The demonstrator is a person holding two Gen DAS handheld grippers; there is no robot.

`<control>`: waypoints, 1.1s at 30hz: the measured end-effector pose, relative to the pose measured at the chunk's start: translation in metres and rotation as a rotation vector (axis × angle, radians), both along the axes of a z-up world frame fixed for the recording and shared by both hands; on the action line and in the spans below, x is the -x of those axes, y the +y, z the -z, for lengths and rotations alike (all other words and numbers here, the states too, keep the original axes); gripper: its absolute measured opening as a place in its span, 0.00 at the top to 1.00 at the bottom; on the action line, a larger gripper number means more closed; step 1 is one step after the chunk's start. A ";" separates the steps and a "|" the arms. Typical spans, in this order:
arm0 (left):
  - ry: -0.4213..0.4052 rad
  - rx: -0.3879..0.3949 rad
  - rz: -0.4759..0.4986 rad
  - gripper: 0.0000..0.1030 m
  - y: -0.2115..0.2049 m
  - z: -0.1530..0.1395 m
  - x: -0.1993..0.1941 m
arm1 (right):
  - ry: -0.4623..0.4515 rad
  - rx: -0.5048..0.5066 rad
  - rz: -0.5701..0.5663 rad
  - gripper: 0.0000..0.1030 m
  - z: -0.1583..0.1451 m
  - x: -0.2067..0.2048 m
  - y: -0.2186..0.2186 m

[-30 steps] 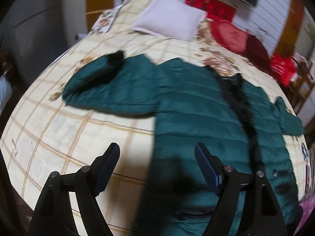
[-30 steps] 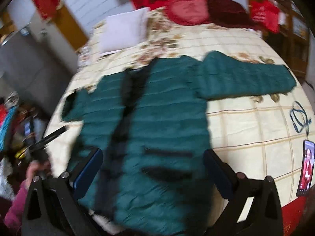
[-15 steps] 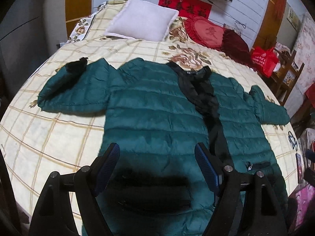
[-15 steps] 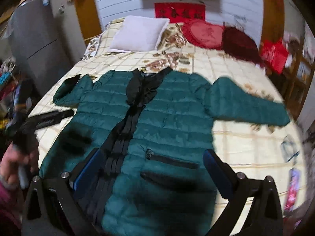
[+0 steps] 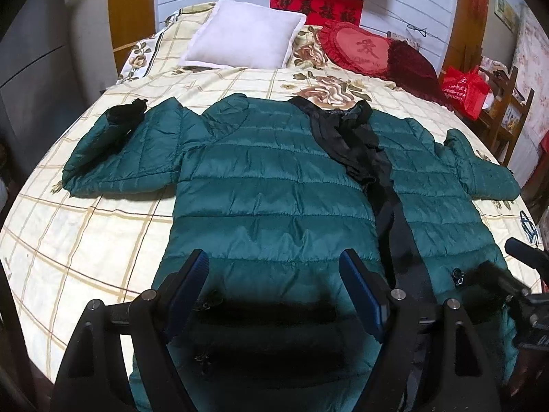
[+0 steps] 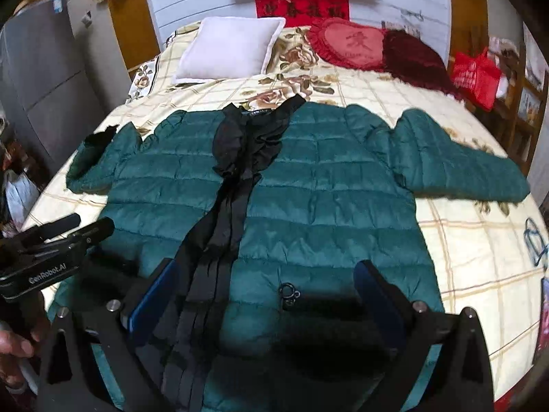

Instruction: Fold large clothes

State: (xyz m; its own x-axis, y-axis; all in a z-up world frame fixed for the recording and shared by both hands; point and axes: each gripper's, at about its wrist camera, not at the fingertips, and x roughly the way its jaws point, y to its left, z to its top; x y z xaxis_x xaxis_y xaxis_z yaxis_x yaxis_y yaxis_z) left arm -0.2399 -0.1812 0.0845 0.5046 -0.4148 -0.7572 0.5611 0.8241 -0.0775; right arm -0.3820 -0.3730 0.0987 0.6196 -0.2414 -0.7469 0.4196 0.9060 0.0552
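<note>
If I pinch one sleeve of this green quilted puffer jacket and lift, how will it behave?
The green quilted puffer jacket lies limp on the bed, so it will probably drape rather than hold shape. Its puffy quilting suggests it is light. The shiny shell may slip in the open left tongs.

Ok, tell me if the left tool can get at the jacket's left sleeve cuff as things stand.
Probably yes. The left tool is open over the green puffer jacket, and its sleeve cuff lies flat on the bedspread with nothing between, though it needs a reach up-left.

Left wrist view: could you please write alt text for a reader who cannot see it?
A dark green quilted puffer jacket with black front trim lies flat, sleeves spread, on a cream plaid bedspread. The open left tool hovers above its hem; a white square pillow sits behind.
</note>
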 end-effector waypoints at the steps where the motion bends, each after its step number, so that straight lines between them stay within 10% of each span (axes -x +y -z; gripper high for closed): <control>1: 0.001 0.006 -0.001 0.46 0.000 0.001 0.001 | 0.003 0.014 -0.003 0.00 0.000 -0.001 0.002; 33: -0.018 0.004 -0.029 0.46 0.003 0.009 0.000 | 0.011 0.046 0.042 0.00 0.009 -0.005 -0.001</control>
